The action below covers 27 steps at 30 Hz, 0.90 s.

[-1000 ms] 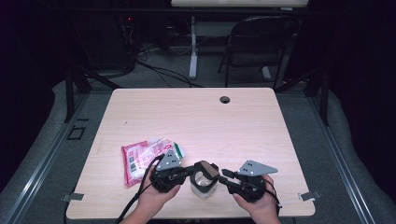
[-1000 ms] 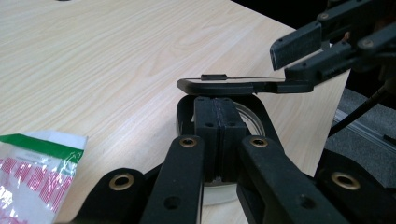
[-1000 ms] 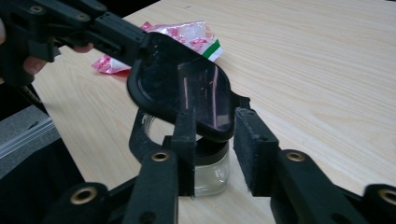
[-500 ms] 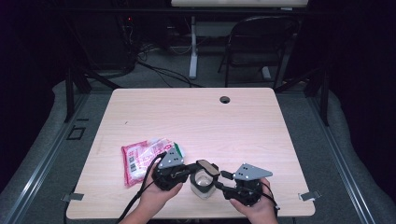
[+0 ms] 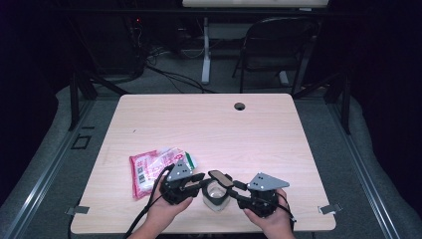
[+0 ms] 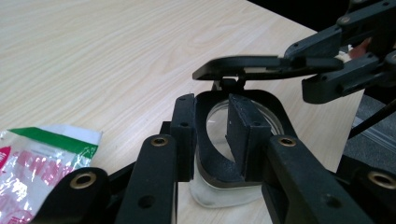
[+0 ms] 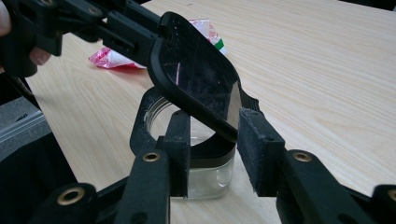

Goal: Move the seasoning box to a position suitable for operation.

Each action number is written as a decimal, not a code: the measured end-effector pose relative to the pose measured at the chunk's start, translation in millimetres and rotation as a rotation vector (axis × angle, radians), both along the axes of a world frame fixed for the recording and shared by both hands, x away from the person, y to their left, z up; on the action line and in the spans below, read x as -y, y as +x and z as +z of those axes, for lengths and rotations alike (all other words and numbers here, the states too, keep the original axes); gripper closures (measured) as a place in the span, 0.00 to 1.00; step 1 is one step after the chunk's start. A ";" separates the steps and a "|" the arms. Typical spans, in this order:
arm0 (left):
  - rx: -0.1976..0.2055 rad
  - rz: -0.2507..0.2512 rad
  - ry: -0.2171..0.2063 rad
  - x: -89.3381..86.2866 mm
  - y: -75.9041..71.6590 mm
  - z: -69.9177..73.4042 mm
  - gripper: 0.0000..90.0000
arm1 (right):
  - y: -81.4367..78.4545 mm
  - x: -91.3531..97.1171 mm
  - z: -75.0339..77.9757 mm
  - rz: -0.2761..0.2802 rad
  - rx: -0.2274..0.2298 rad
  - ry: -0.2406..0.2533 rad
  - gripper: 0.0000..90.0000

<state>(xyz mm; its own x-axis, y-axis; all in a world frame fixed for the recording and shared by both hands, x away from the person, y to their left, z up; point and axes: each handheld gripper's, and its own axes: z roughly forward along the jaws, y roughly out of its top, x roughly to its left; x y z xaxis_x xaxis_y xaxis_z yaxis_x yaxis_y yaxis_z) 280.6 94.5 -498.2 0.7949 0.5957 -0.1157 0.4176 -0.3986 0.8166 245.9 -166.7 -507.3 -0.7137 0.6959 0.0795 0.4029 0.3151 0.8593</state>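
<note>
My left hand-held gripper (image 6: pixel 212 135) straddles the rim of the clear jar (image 5: pixel 215 196) near the tabletop's (image 5: pixel 209 124) front edge, jaws just eased apart. My right hand-held gripper (image 7: pixel 217 140) pinches the hinged black lid (image 7: pixel 198 81), tilting it open.

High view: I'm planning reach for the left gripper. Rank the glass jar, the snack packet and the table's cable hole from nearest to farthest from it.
From the left gripper:
1. Glass jar, at its jaws, near edge.
2. Snack packet, just behind-left.
3. Cable hole, far edge.
</note>
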 end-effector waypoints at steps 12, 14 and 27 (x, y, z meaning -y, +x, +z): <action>-0.045 0.001 0.014 3.9 2.3 -14.3 0.75 | 0.2 1.0 0.7 -0.002 0.002 0.002 0.75; -0.043 0.016 0.031 5.8 1.9 -16.0 0.75 | 0.3 1.0 0.7 -0.002 0.003 0.004 0.75; -0.070 0.003 0.019 7.2 3.1 -21.8 0.78 | 1.6 2.5 0.8 -0.012 0.005 0.017 0.78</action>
<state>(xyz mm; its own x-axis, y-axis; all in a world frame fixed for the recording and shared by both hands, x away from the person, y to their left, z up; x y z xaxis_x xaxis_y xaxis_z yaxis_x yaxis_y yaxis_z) 283.7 87.3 -520.0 0.7832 0.6009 -0.1596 0.4746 -0.4120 0.7778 247.4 -169.2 -506.5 -0.7059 0.7029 0.0877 0.4023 0.2960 0.8664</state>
